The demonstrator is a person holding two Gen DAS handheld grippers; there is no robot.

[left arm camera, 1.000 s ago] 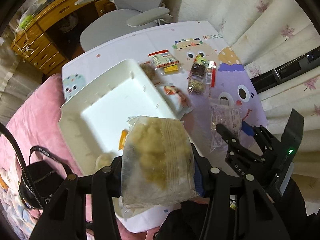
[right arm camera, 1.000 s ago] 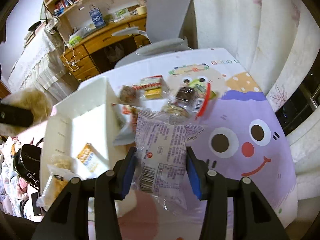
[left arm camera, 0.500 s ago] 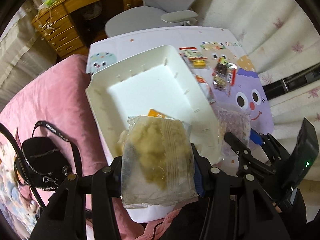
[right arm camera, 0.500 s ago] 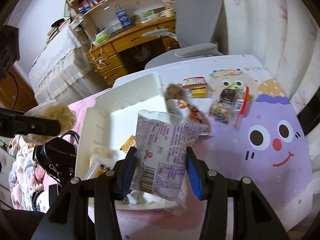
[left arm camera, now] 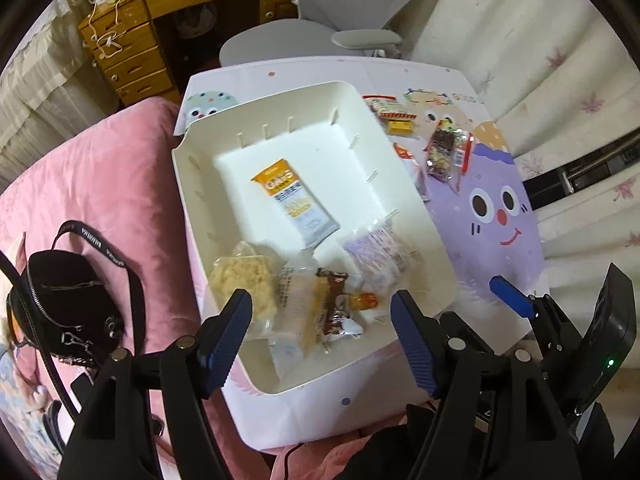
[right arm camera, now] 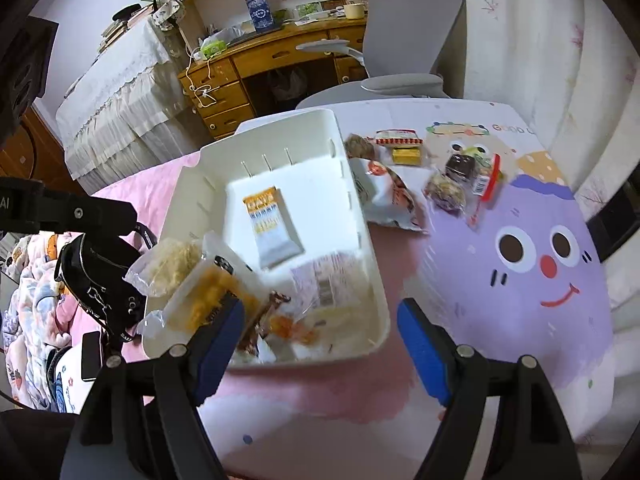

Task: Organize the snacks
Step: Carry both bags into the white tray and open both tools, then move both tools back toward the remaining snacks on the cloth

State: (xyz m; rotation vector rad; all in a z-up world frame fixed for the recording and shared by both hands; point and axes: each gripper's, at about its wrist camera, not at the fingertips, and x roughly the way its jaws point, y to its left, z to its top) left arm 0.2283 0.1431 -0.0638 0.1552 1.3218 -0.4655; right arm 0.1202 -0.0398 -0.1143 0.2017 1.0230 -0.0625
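Observation:
A white bin (left arm camera: 208, 168) (right arm camera: 360, 216) stands on the cartoon tablecloth. Inside lie an orange-and-white bar (left arm camera: 294, 204) (right arm camera: 270, 226), a clear bag of yellow puffed snack (left arm camera: 244, 282) (right arm camera: 170, 266), a purple-printed packet (left arm camera: 378, 254) (right arm camera: 326, 284) and several small wrappers (left arm camera: 332, 308). My left gripper (left arm camera: 322, 340) is open and empty above the bin's near end. My right gripper (right arm camera: 320, 340) is open and empty over the bin's near right corner. Loose snacks (right arm camera: 400, 148) (left arm camera: 444, 152) lie on the cloth right of the bin.
A black bag (left arm camera: 60, 300) (right arm camera: 100, 280) lies on pink bedding left of the table. A grey office chair (right arm camera: 404, 40) and a wooden desk (right arm camera: 260, 60) stand beyond the table. Curtains (left arm camera: 520, 40) hang on the right.
Both grippers opened. The puffed snack bag dropped from the left gripper and the purple packet from the right gripper; both now lie in the bin.

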